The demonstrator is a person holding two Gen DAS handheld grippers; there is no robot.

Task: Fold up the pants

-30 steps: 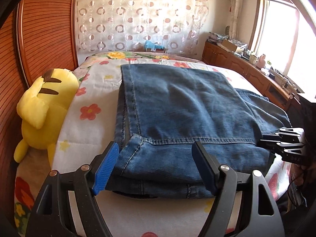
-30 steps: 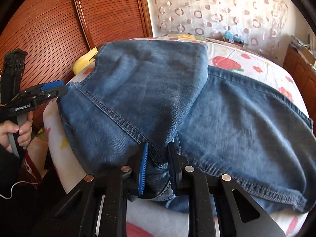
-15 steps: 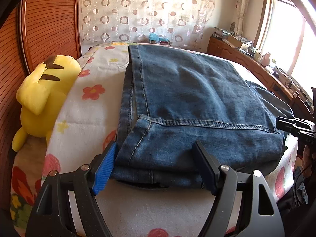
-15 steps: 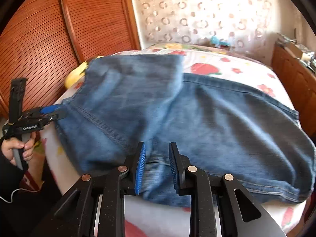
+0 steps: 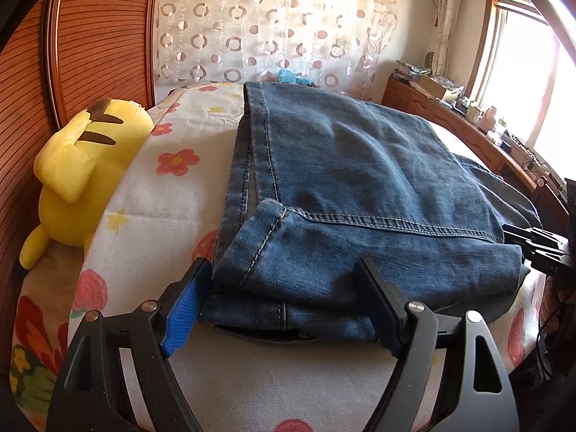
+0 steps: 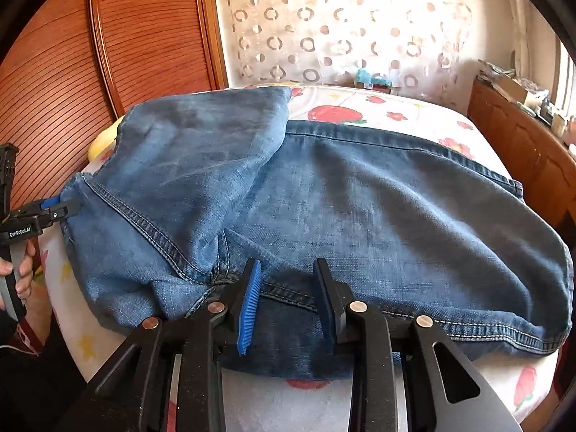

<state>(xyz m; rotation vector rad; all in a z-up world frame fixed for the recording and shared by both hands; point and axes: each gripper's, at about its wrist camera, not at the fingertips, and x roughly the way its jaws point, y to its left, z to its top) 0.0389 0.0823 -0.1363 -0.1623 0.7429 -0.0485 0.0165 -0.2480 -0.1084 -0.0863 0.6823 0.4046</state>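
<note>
My jeans (image 5: 360, 187) lie folded across the flowered bed (image 5: 151, 194), filling mid-frame, both my left hand-held gripper (image 5: 284, 309) and right hand-held gripper (image 6: 288, 306) gaping apart at their near edge; heavy, limp denim, best pinched at the stiff stitched hem.

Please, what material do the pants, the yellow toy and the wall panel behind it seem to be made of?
Pants: blue denim, matte and faded, with a twill weave and pale stitched seams. Yellow toy: soft plush fabric, probably stuffed, since its shape is rounded. Wall panel: reddish-brown wood, or a wood-look surface, finely ribbed with a slight sheen.
</note>
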